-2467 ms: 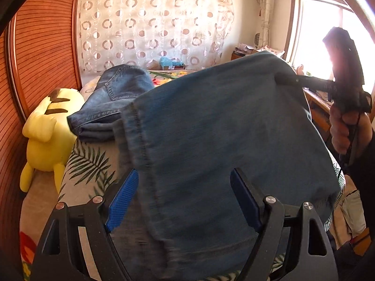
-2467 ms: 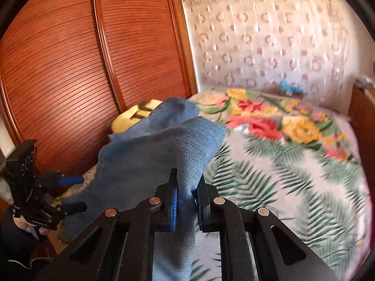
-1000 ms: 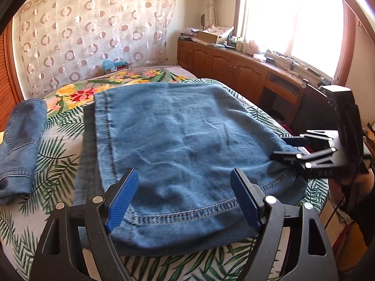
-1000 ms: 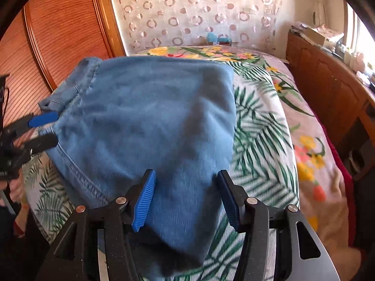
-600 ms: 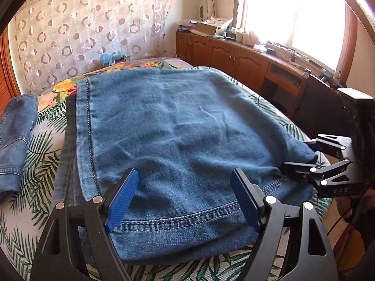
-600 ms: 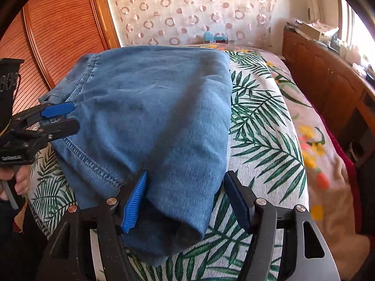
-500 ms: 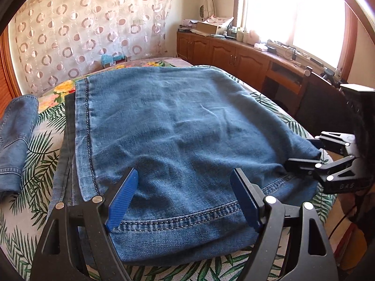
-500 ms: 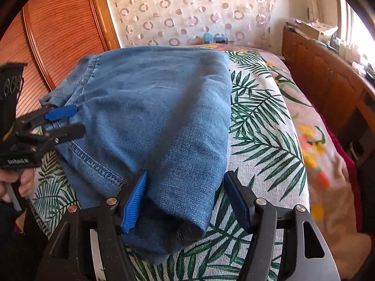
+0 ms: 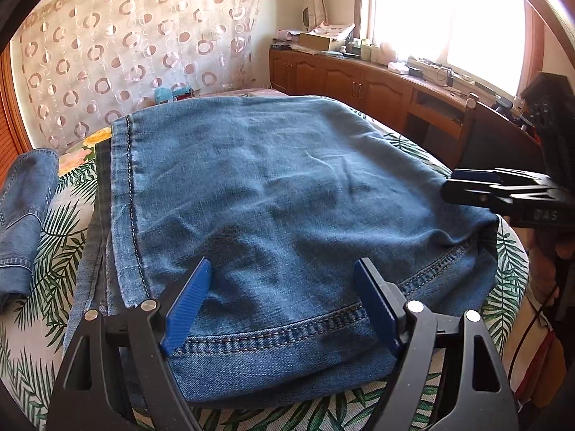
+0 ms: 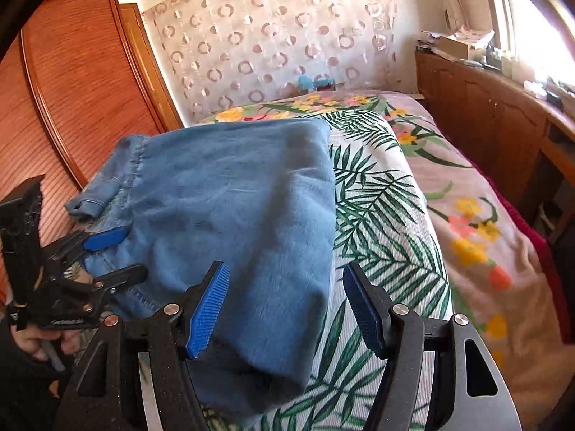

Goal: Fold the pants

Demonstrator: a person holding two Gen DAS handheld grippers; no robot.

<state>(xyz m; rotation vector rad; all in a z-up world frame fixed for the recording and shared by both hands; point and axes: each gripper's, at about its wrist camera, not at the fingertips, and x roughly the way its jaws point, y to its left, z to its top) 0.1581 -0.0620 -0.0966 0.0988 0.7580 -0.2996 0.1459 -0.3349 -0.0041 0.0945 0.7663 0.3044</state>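
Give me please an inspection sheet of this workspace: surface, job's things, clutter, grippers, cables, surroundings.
Surface: bed with leaf-and-flower bedspread.
Job's things: folded blue jeans lying flat on the bedspread.
Clutter: second denim garment beside the jeans; small blue object by the curtain.
Grippers: left gripper open over the hem; right gripper open, jaws just widened, fold edge between them, not pinched.
Cables: thin wire beside the right hand.
Surroundings: patterned curtain, wooden cabinets, slatted wooden doors.

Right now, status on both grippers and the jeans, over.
Left gripper open, right gripper open, jaws just widened, neither gripping. Folded blue denim jeans flat on floral bedspread. Second denim garment lies apart; nothing obstructing.
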